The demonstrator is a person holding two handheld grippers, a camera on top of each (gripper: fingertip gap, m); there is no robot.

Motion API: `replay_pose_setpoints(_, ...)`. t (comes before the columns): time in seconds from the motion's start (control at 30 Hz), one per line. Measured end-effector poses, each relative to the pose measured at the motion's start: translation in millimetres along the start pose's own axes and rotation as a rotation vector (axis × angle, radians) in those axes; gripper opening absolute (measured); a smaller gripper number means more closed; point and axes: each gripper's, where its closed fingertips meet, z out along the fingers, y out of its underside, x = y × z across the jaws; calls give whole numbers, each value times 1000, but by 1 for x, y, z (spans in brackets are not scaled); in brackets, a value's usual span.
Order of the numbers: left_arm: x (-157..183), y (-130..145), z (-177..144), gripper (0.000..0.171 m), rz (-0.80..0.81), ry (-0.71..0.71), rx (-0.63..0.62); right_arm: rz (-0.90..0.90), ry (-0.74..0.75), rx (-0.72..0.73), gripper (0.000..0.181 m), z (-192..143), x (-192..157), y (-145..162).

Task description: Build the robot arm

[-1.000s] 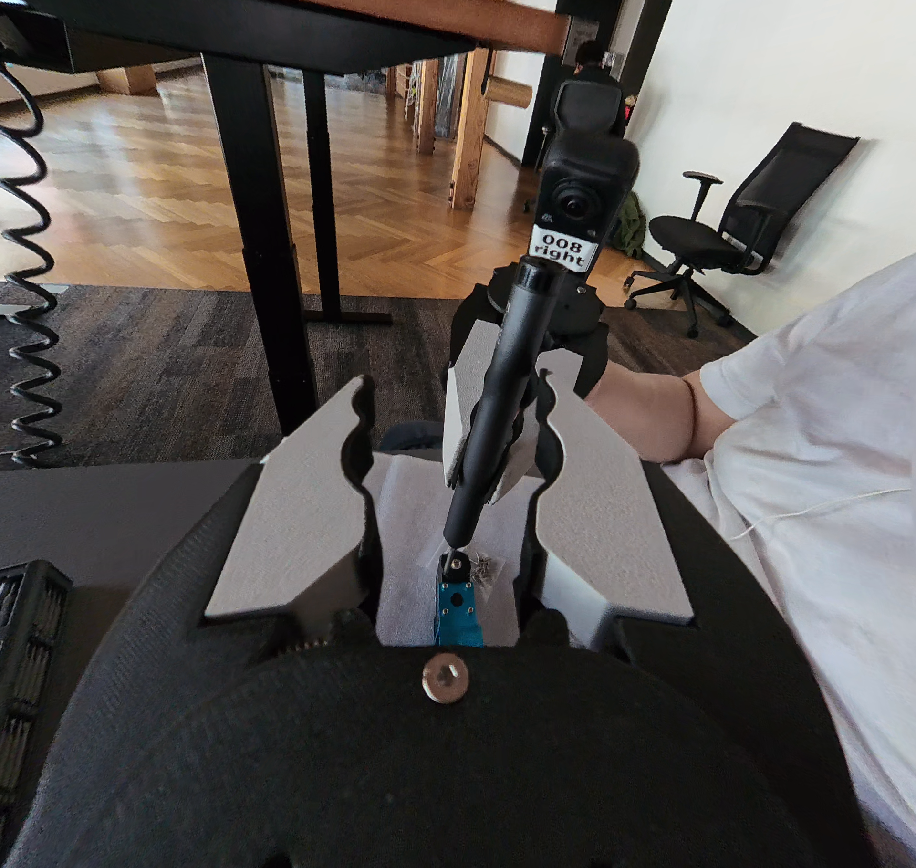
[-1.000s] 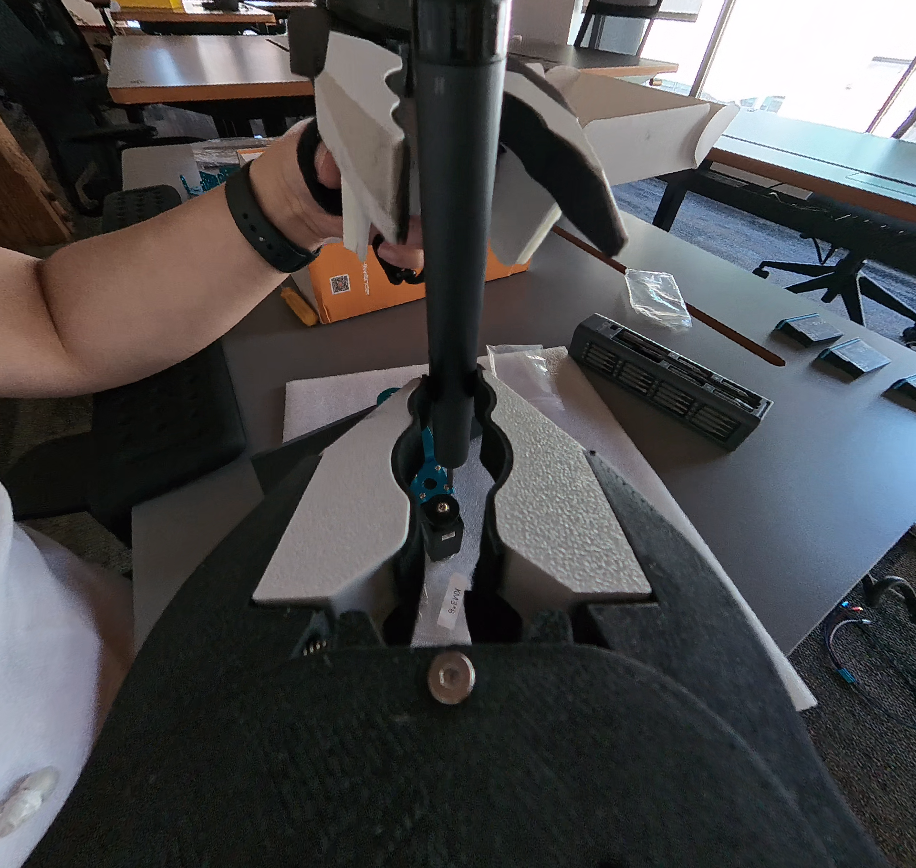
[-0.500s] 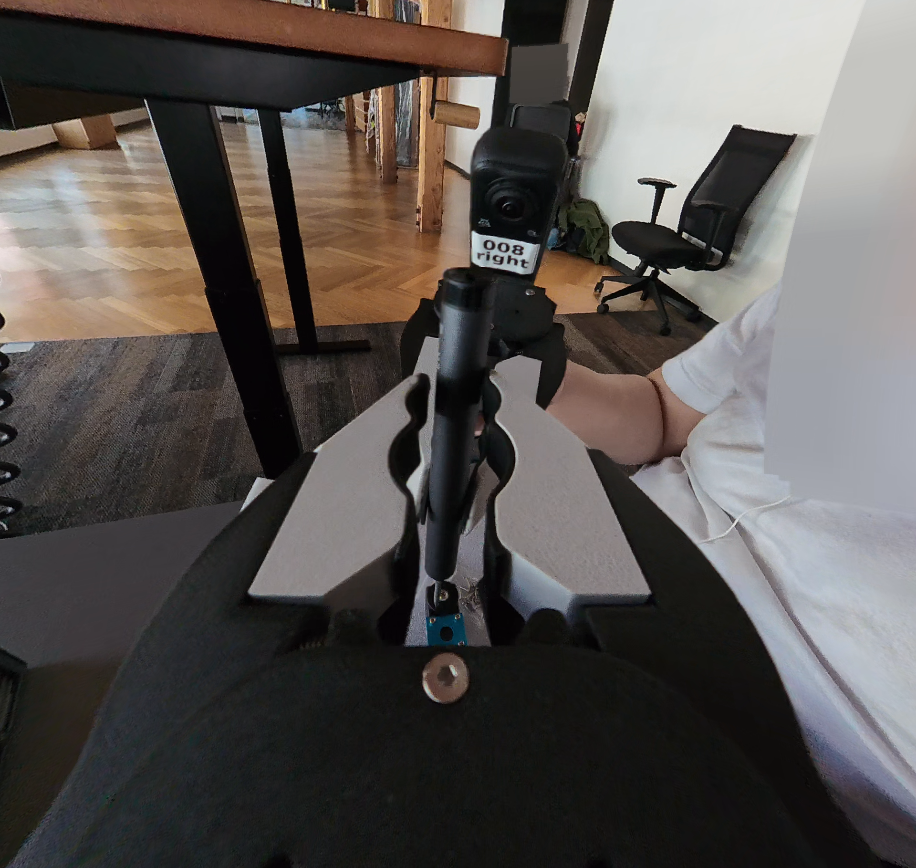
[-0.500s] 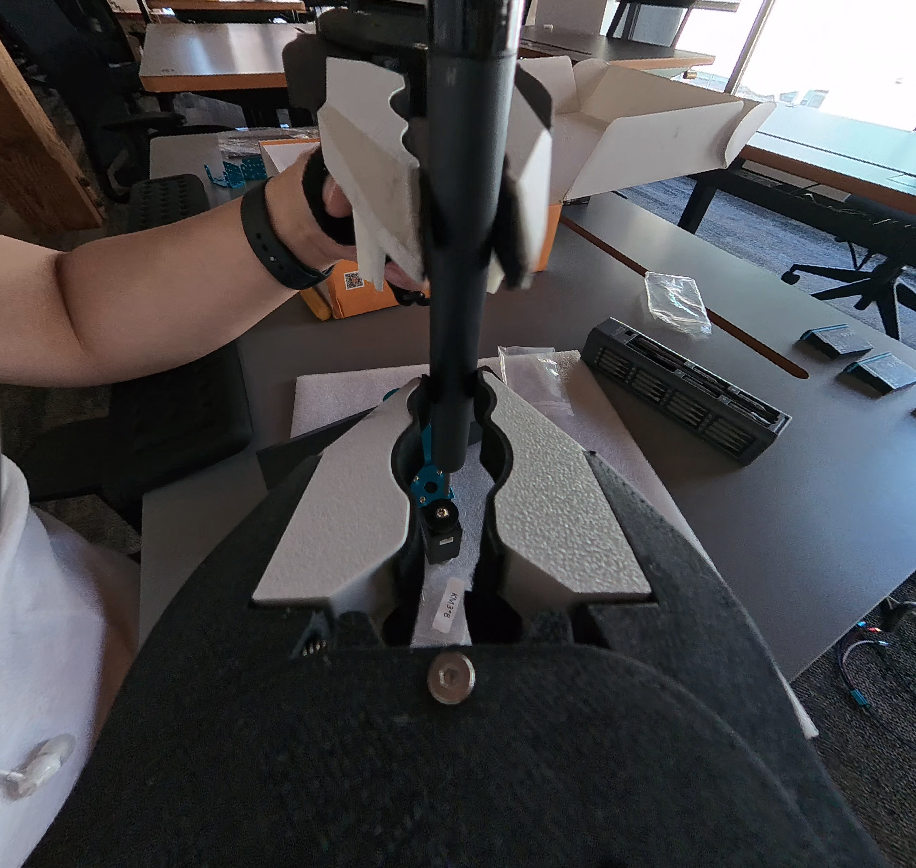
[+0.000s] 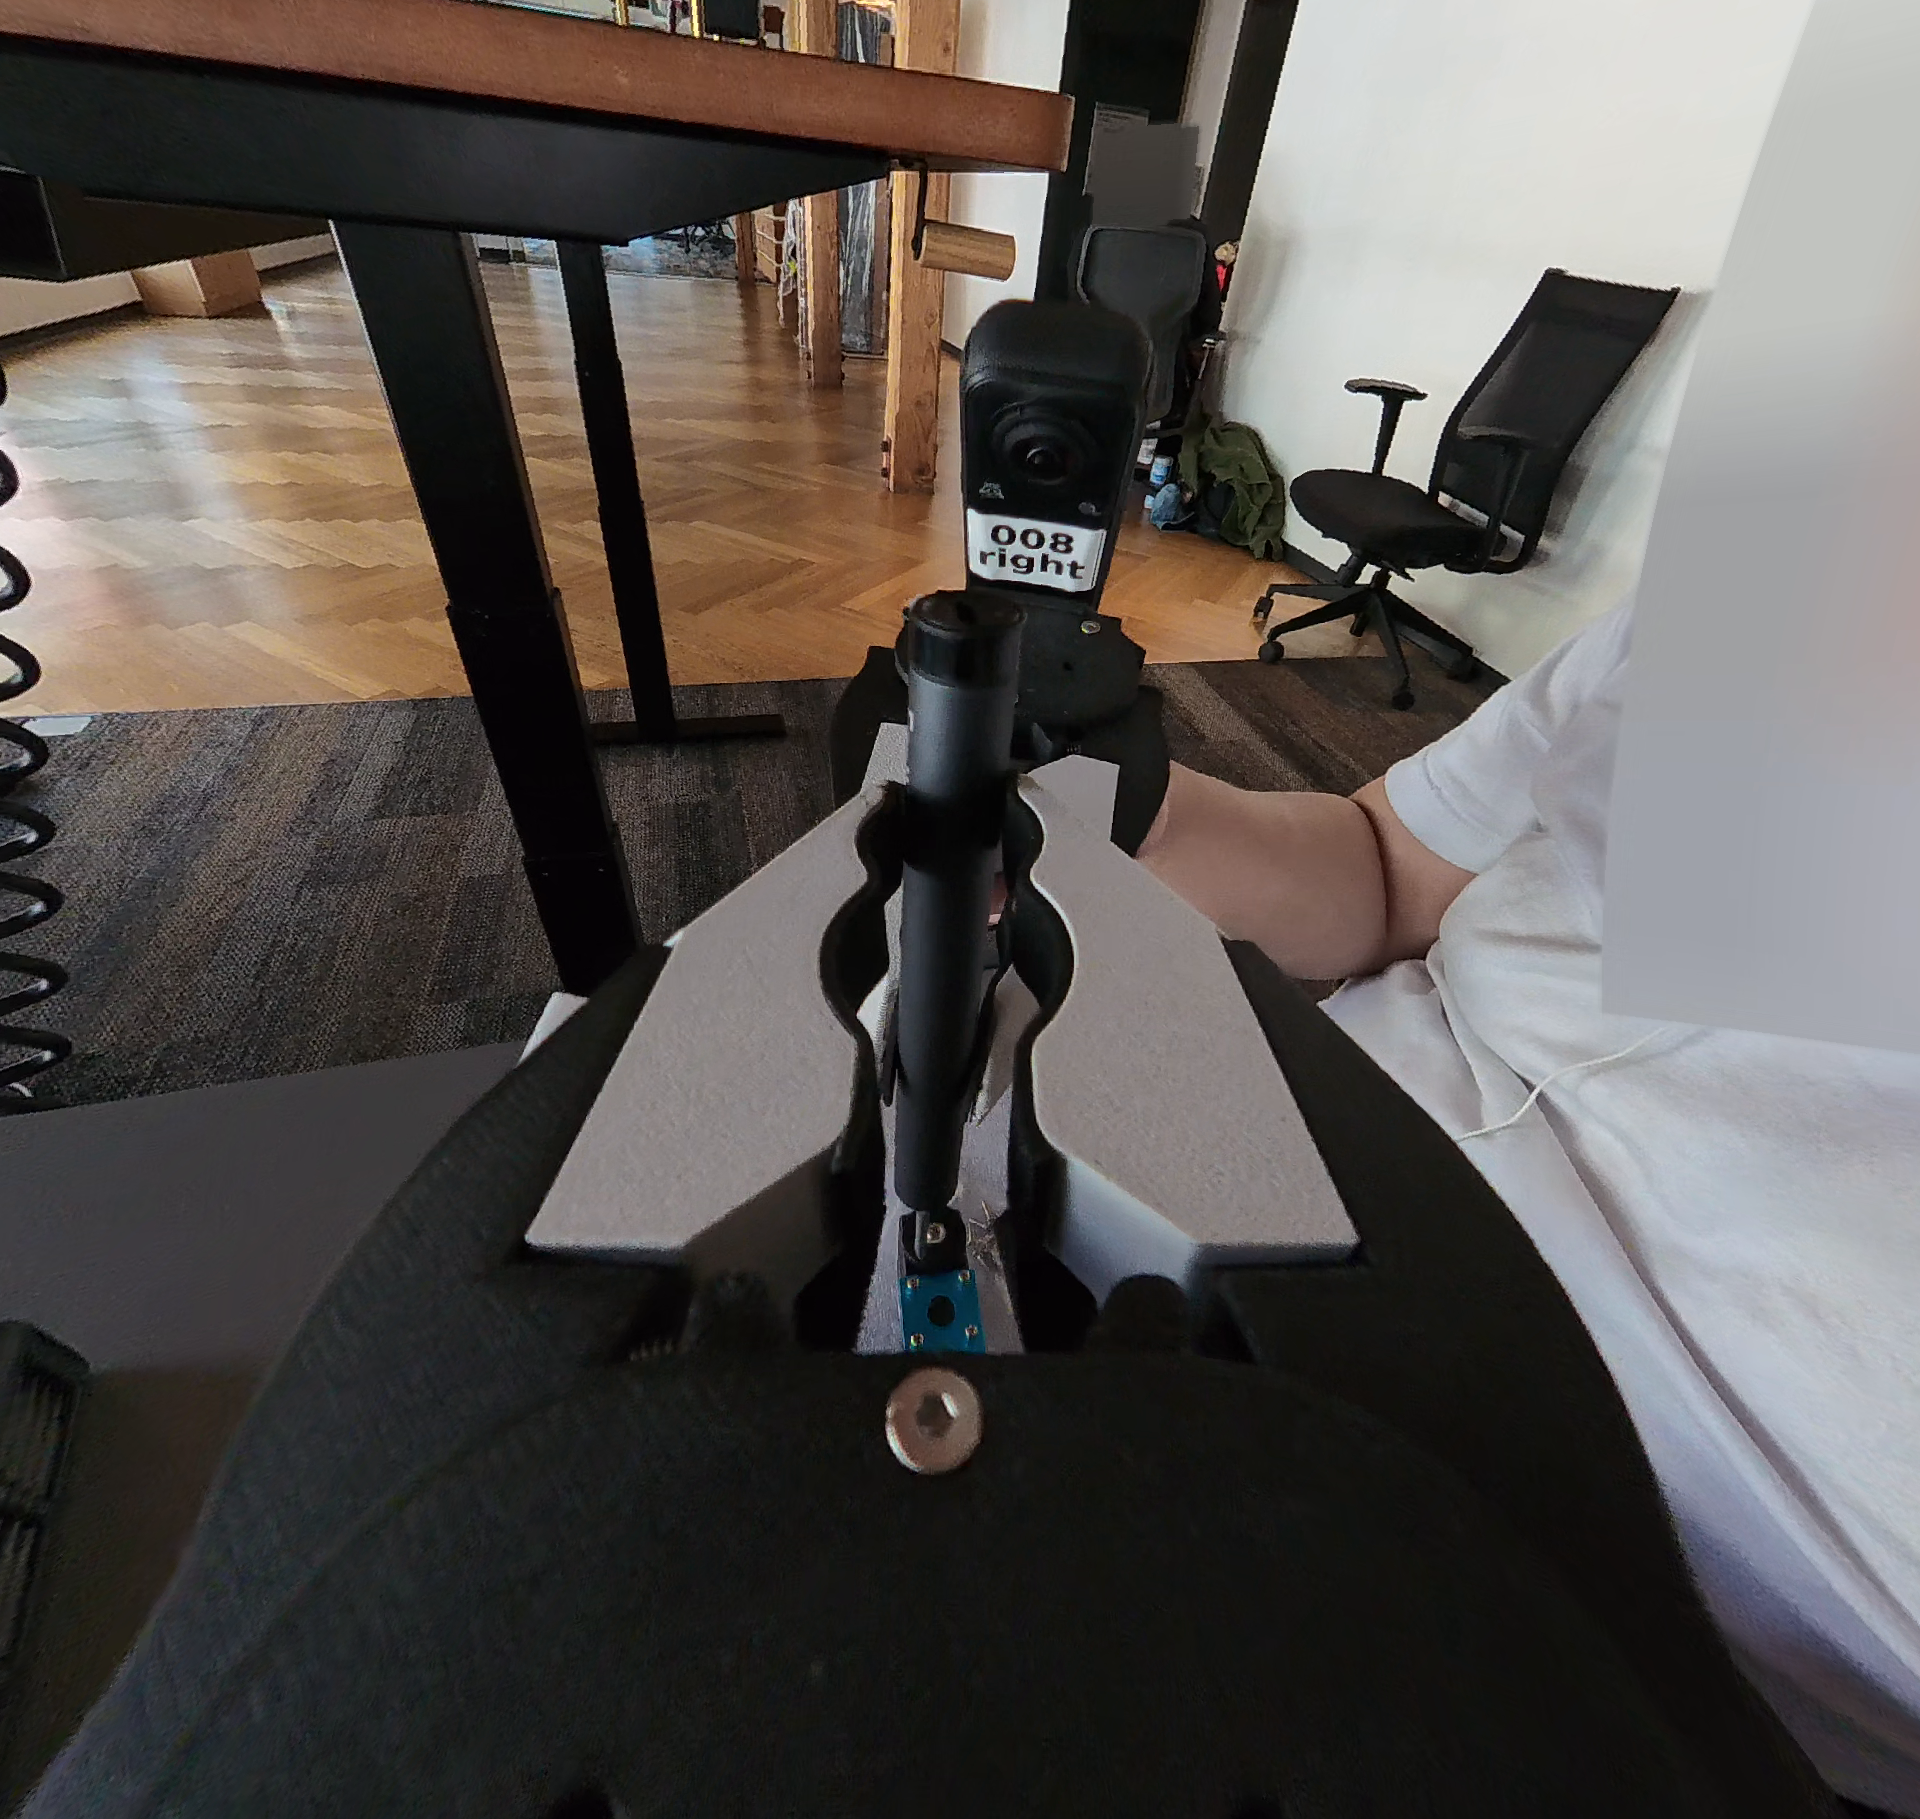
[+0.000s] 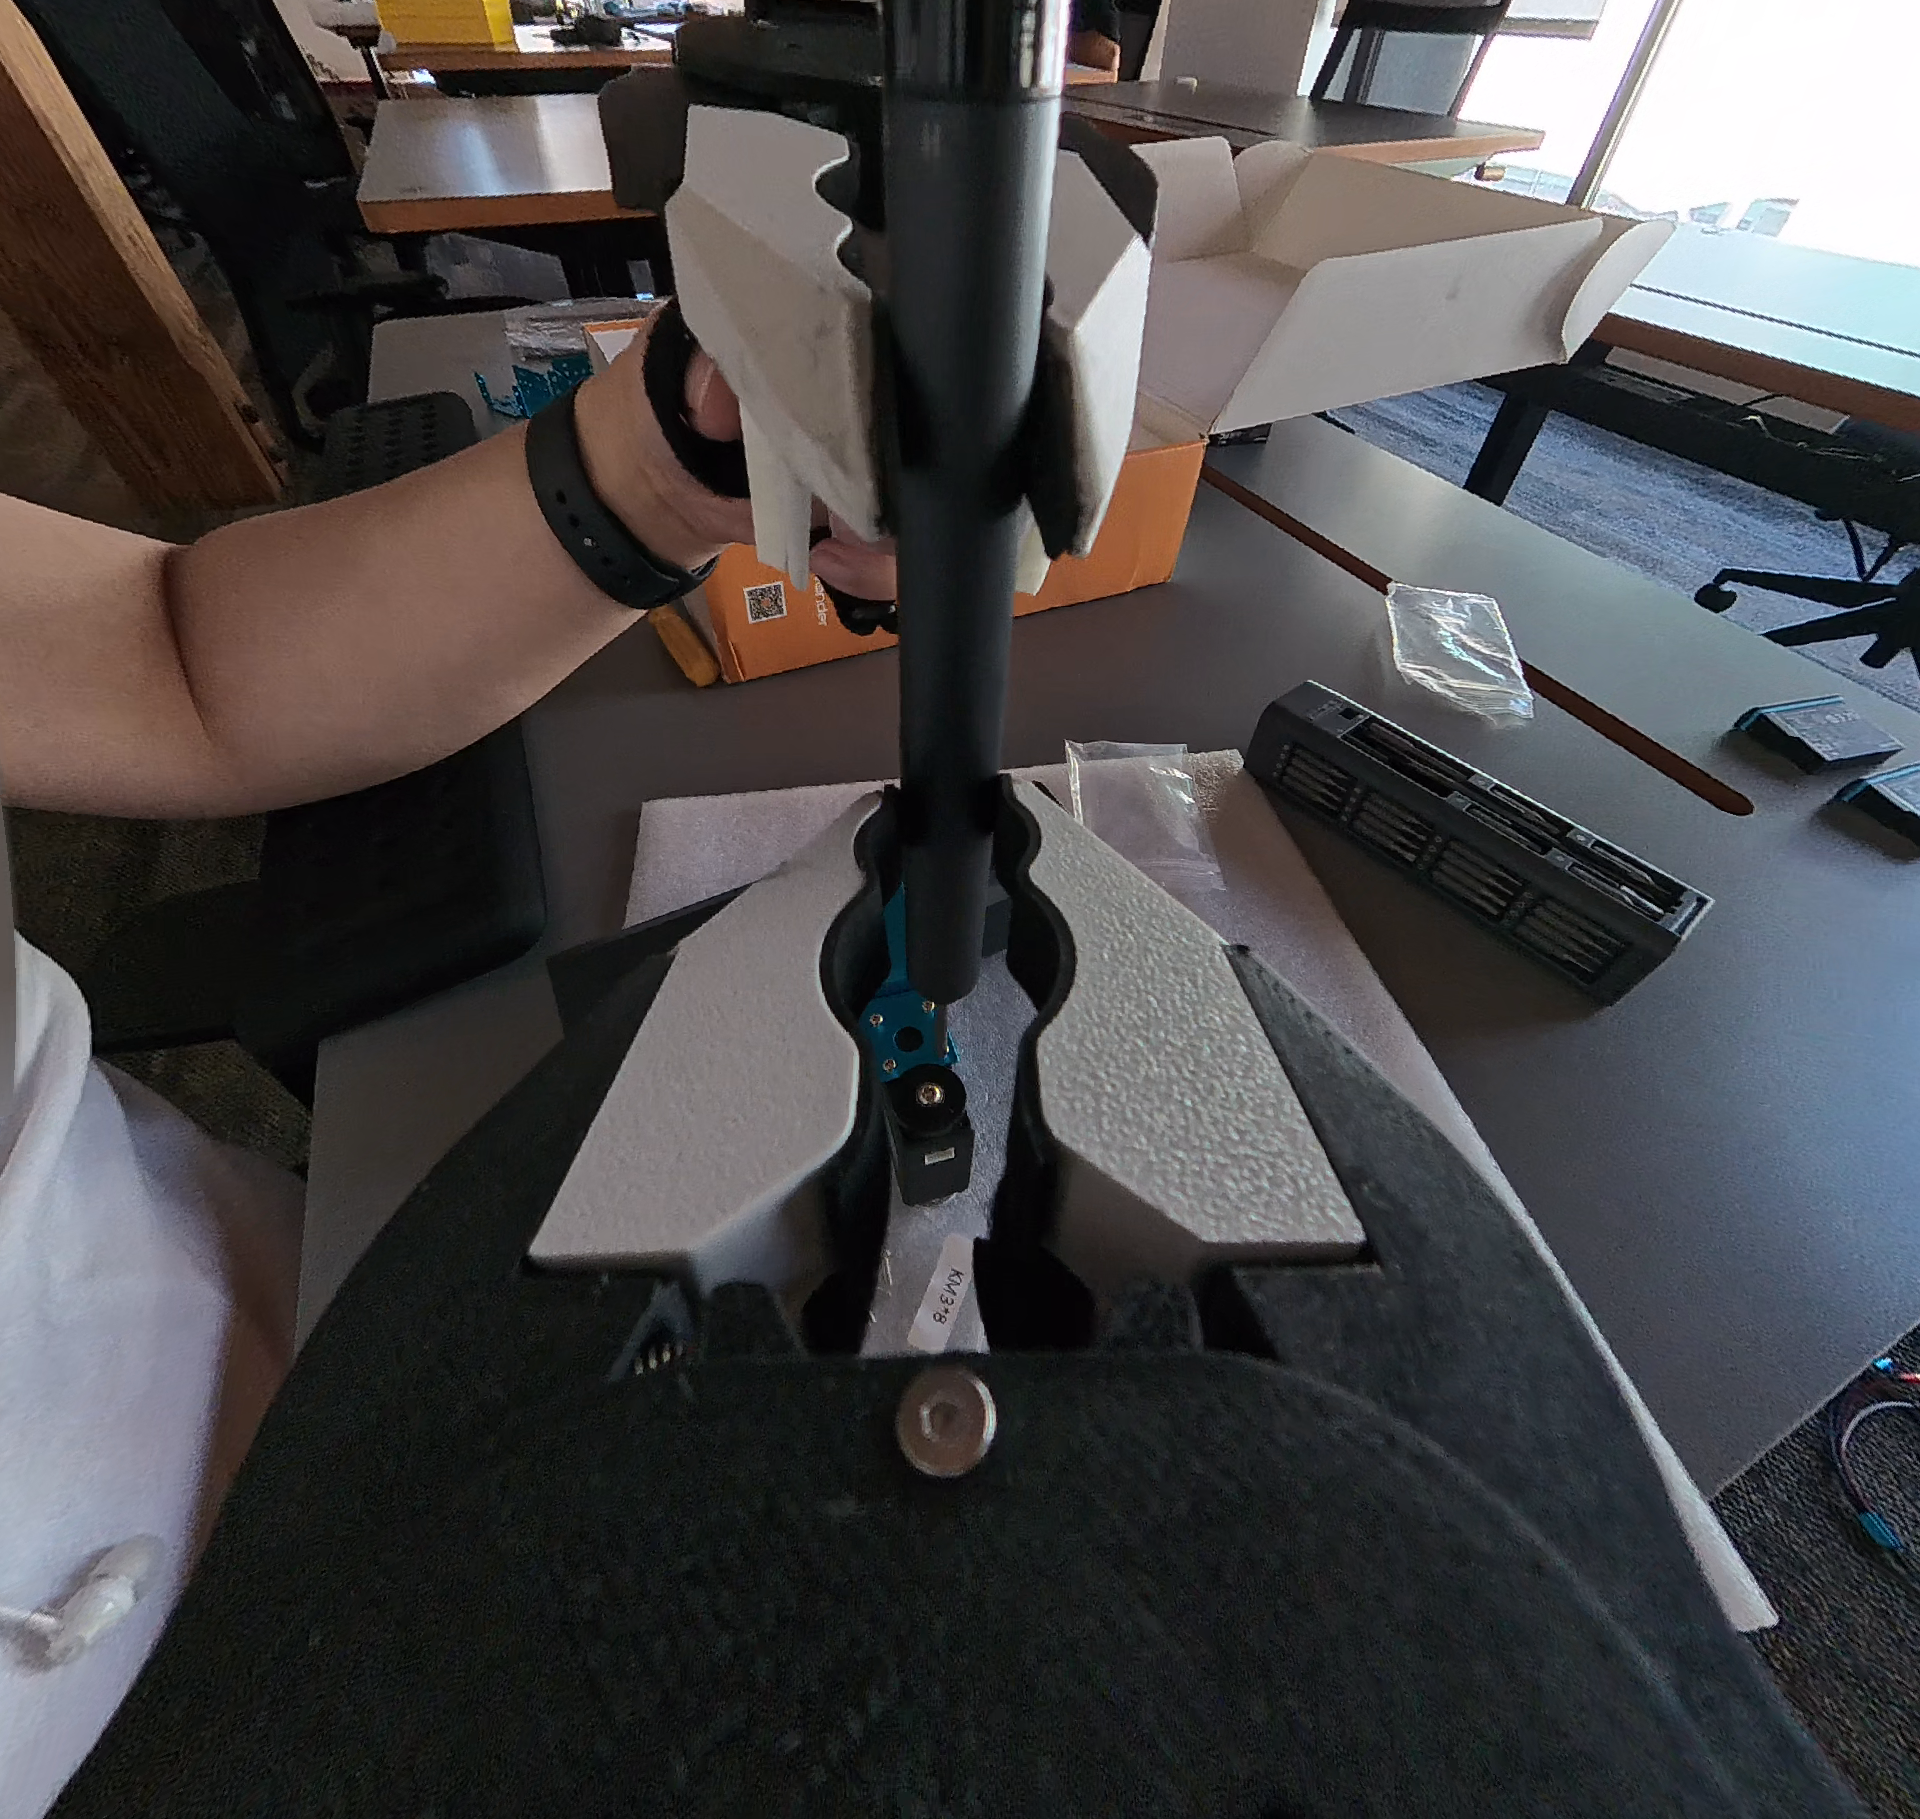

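Screwdriver (image 5: 940, 990), a dark slim cylinder, stands nearly upright in the middle of the left wrist view. We see the left gripper (image 5: 945, 834) with its jaws clenched on the upper shaft. The driver's tip rests on a small black part just above a blue bracket (image 5: 940, 1307), which lies on the foam sheet (image 5: 1081, 1208) between the jaws. Beyond are a wooden table (image 5: 520, 65), a parquet floor and an office chair (image 5: 1455, 481); a white sleeve (image 5: 1558, 1250) fills the right side. In the right wrist view we find the right gripper (image 6: 940, 824) with its jaws also closed on the driver, low on the shaft, while the left gripper grips it higher up, held by a hand (image 6: 665, 460) wearing a black wristband. Under the tip, the bracket and a black block (image 6: 928, 1135) lie on the foam, on the grey desk (image 6: 1558, 1094). Near them are a black bit case (image 6: 1475, 834), a clear bag (image 6: 1460, 637) and an open orange box (image 6: 935, 606).
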Motion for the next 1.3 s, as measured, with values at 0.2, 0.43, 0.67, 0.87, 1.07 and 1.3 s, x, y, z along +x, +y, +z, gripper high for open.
replay_pose_setpoints(0.2,-3,3,0,17,5,-16,-19,9,-6,3,16,2,1,2)
replay_pose_setpoints(0.43,-3,4,-1,16,5,-17,-19,13,-13,1,16,2,0,3)
replay_pose_setpoints(0.67,-3,5,0,16,7,-20,-24,15,-13,3,16,2,0,3)
replay_pose_setpoints(0.87,-4,6,0,16,5,-27,-28,15,-12,5,16,4,1,4)
replay_pose_setpoints(1.07,-4,6,-1,17,-20,-13,-21,26,-18,9,16,4,1,5)
replay_pose_setpoints(1.3,0,9,-2,17,-6,2,-45,14,-38,10,16,4,-2,6)
